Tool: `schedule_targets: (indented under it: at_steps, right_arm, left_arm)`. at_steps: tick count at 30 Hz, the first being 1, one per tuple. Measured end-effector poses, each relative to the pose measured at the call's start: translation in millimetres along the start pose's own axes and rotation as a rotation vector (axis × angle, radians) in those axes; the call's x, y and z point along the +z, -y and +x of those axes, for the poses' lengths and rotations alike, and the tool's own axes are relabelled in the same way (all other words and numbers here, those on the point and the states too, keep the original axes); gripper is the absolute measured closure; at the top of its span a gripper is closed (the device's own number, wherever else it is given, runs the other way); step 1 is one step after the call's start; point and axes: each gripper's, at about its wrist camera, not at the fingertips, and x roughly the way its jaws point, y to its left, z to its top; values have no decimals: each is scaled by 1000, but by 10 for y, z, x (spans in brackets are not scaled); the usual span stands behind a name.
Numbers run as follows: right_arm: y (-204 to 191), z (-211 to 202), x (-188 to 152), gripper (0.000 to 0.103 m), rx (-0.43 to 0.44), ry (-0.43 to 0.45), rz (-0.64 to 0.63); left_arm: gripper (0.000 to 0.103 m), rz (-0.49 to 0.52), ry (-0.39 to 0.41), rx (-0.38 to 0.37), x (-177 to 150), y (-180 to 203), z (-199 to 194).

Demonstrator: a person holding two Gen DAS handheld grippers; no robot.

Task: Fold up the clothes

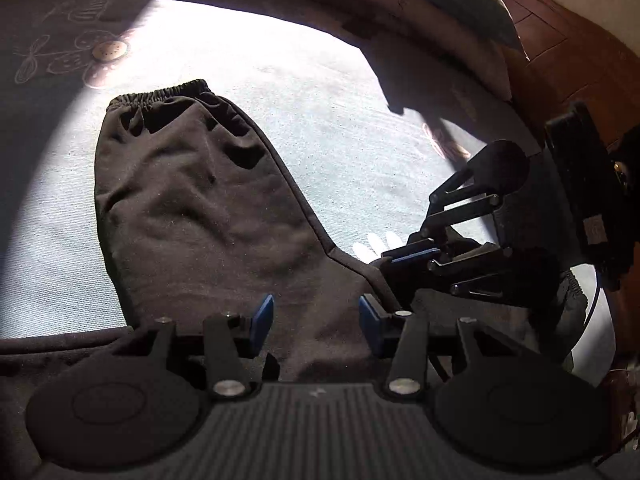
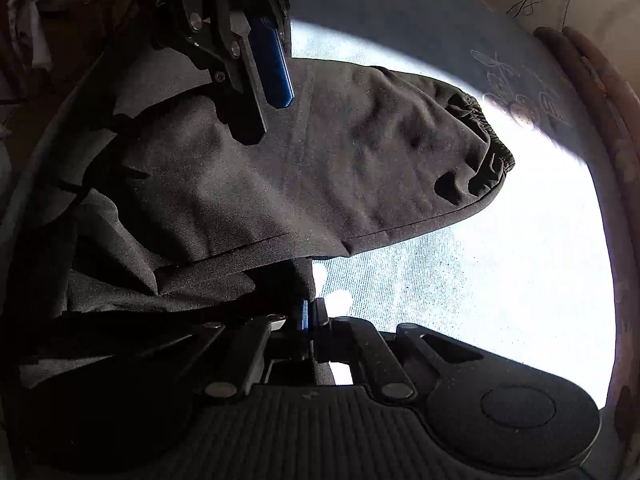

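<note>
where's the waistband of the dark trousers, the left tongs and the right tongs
waistband [image 1: 162, 95]: left wrist view, on the gathered elastic edge
left tongs [image 1: 316, 322]: left wrist view, midway between the blue tips
right tongs [image 2: 310, 314]: right wrist view, at the closed tips

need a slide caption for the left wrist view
Left gripper open above dark trousers spread on a sunlit bedsheet; right gripper shut at the trousers' edge.
</note>
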Motion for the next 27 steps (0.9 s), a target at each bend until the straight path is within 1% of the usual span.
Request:
schedule_targets:
  at_steps: [1,3,5,6,8,9,11,13,15,18,21,24,25,27]
  right_arm:
    - [38,53,12,100,1,-15,39]
    - [-6,166,-17,99,-13,-28,62]
    - [-13,102,-26,96,-45,-13,97]
    - [39,17,-35,90,-53,-7,159]
    - [122,-228,-152,88,-70,9,328]
    - [163,-351,-211,84,-79,18,412]
    - [139,-525,-463,82,-58,-4,587]
    - [34,-609,-705,82,-31,-42,738]
    - [-168,-639,-935,82,-15,-87,839]
    - [-446,-607,-1199,82,-2,-138,938]
    - [-722,-621,-1429,82,22,-163,1045]
    - [-1041,-682,-1651,78,52,-183,1146]
    - [-1135,-717,-1725,78,65,-186,1175]
    - [-1248,-798,-1855,78,75,-192,1236]
  left_arm:
    - [56,3,-4,1,8,4,9]
    - [56,17,-9,3,23,32,13]
    - [56,42,-8,-5,40,87,-1]
    - [55,53,-9,-15,55,127,2]
    - [55,76,-12,-37,86,211,12]
    - [55,89,-15,-60,110,272,39]
    - [55,122,-30,-107,155,430,129]
    - [53,164,-51,-174,169,616,272]
    - [51,204,-79,-238,166,807,438]
    - [51,283,-159,-287,48,1065,718]
    - [51,349,-277,-268,-204,1169,926]
    - [49,392,-350,-227,-456,1119,936]
    - [46,402,-361,-227,-484,1120,898]
    - [45,413,-392,-217,-491,1147,857]
